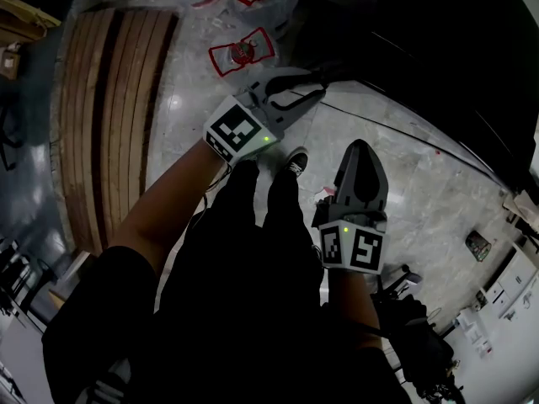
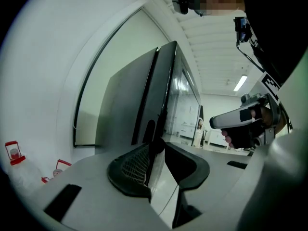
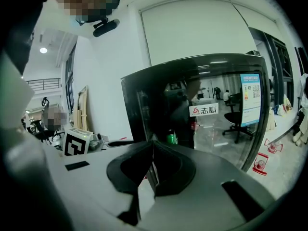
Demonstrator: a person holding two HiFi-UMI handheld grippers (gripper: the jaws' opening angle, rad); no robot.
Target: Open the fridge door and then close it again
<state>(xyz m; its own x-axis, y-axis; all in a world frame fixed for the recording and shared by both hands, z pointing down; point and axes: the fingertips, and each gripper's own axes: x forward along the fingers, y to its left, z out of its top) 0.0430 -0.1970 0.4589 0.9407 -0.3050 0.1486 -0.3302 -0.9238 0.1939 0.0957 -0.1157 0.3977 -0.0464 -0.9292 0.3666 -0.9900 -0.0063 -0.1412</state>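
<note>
The left claw is shown pinched on the edge of the door of the fridge, which appears shut or barely ajar. The right claw is pressed together, empty, facing the glass. The door is best drawn steadily along its hinge arc, the grip kept square.

Left gripper at the fridge door
The door's edge stands between its jaws; the right gripper is behind and to the right; planks lie far left.
</note>
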